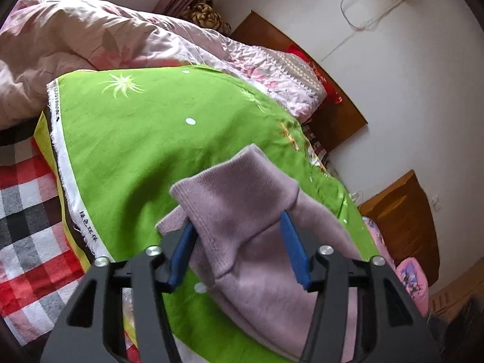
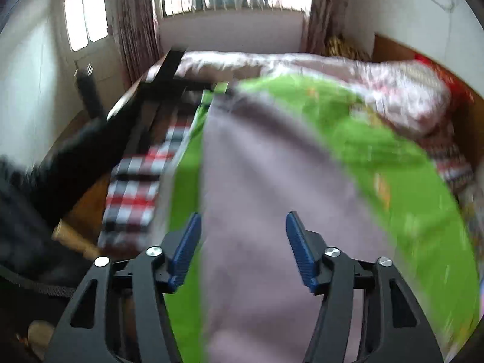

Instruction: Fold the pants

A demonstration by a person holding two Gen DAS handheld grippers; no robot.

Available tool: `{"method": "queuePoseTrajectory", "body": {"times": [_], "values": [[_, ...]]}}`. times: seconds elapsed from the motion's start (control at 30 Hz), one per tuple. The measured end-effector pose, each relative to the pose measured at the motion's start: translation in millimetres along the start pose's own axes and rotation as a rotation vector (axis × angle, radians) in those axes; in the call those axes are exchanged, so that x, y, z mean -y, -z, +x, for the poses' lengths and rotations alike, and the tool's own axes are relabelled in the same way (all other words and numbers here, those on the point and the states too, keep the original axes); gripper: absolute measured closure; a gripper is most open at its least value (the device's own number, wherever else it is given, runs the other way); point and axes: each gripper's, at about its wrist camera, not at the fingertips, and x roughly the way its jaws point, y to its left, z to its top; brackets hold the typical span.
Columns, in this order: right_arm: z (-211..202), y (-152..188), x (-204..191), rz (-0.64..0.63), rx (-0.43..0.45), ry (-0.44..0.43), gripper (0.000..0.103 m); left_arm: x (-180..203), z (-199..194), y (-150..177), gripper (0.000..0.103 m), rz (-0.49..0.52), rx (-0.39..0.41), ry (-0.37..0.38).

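Lilac knit pants [image 1: 242, 199] lie on a green sheet [image 1: 145, 139] on the bed. In the left wrist view the pants' cuffed end sits folded between the blue fingers of my left gripper [image 1: 237, 227], which is open around it. In the blurred right wrist view the pants [image 2: 257, 181] stretch away as a long strip on the green sheet [image 2: 393, 157]. My right gripper [image 2: 243, 227] is open just above the near part of the strip, and holds nothing.
A pink floral quilt [image 1: 90, 39] is heaped at the far side of the bed. A red plaid blanket [image 1: 27, 211] lies beside the green sheet. A wooden headboard [image 1: 338, 96] and nightstand [image 1: 402, 211] stand by the white wall. A dark frame [image 2: 163, 75] crosses the bed's far end.
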Motion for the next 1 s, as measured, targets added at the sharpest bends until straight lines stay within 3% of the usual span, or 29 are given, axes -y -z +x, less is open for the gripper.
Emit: {"method": "queuePoseTrajectory", "body": {"times": [0.07, 0.2, 0.33, 0.4, 0.5, 0.6, 0.67, 0.73, 0.8, 0.9, 1.0], "values": [[24.8, -35.5, 22.7, 0.007, 0.019, -0.023, 0.061, 2.8, -0.3, 1.6, 0.095, 0.02, 0.029, -0.045], [107.7, -120.0, 64.6, 0.02, -0.002, -0.088, 0.074, 26.7, -18.2, 15.7, 0.098, 0.155, 0.133, -0.132], [180.5, -167.3, 69.7, -0.018, -0.084, -0.112, 0.076, 90.5, -33.8, 54.5, 0.098, 0.564, 0.295, -0.295], [211.5, -177.3, 67.4, -0.033, -0.147, -0.152, 0.076, 113.6, -32.9, 79.3, 0.098, 0.766, 0.34, -0.325], [237.3, -179.3, 63.9, -0.032, -0.247, -0.256, 0.075, 136.9, -17.8, 116.8, 0.098, 1.04, 0.306, -0.351], [232.6, -177.0, 54.4, -0.059, -0.27, -0.365, 0.074, 142.8, 5.0, 144.8, 0.098, 1.232, 0.221, -0.373], [224.3, -177.5, 47.3, -0.088, -0.264, -0.384, 0.068, 142.3, 14.8, 154.0, 0.098, 1.297, 0.178, -0.373], [214.0, -183.5, 38.8, -0.104, -0.272, -0.385, 0.04, 144.4, 16.2, 153.8, 0.098, 1.3, 0.164, -0.353], [206.8, -186.5, 23.0, -0.179, -0.293, -0.366, 0.03, 144.0, 18.0, 150.2, 0.098, 1.299, 0.145, -0.345], [194.6, -190.0, -11.5, -0.334, -0.313, -0.343, 0.031, 145.9, 20.5, 153.7, 0.098, 1.313, 0.144, -0.349], [198.6, -180.3, -41.8, -0.511, -0.38, -0.238, 0.047, 144.8, 21.1, 154.3, 0.098, 1.318, 0.148, -0.353]]}}
